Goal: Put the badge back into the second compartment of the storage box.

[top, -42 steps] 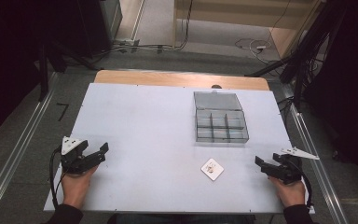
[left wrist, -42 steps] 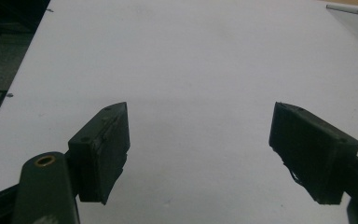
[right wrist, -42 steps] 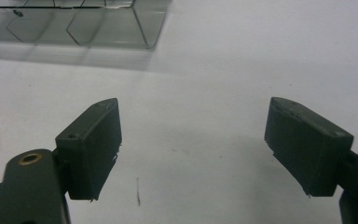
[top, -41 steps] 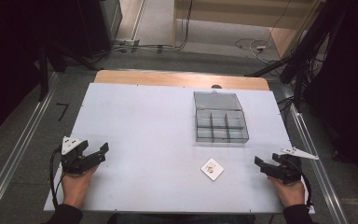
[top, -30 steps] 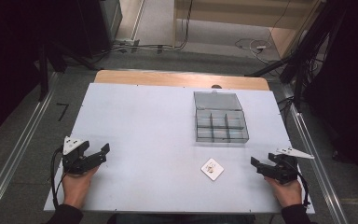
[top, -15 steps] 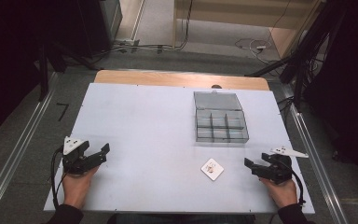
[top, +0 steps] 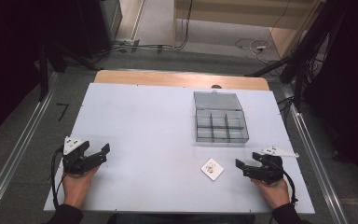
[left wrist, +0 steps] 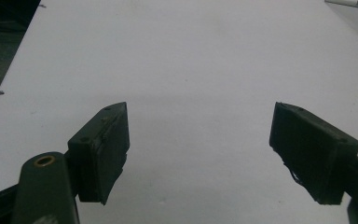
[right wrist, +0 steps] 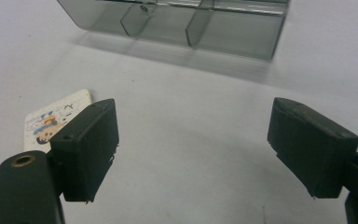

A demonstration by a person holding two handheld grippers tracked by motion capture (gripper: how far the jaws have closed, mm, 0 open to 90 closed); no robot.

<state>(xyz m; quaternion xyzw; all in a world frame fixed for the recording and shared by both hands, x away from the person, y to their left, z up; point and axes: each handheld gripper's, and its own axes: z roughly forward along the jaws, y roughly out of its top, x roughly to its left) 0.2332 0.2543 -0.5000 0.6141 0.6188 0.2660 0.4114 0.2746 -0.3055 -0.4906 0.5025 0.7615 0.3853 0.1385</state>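
A small white card (top: 212,169) with a printed picture lies flat on the white table (top: 158,126), in front of a clear grey compartment box (top: 220,119). My right gripper (top: 248,161) sits low on the table just right of the card and is open. Its jaws have just been opening, and nothing is between them. In the right gripper view the card (right wrist: 51,122) lies partly behind the left jaw of the right gripper (right wrist: 193,121), with the box (right wrist: 177,18) farther ahead. My left gripper (top: 103,153) rests open at the table's front left, with bare table between the jaws of the left gripper (left wrist: 200,126).
The box has several small compartments and an open lid lying flat behind it. A wooden strip (top: 182,78) runs along the table's far edge. Metal rails (top: 18,154) flank the table on both sides, and cables lie on the floor beyond.
My right gripper has slid left along the table toward the card. The left gripper, the card and the box have stayed put.
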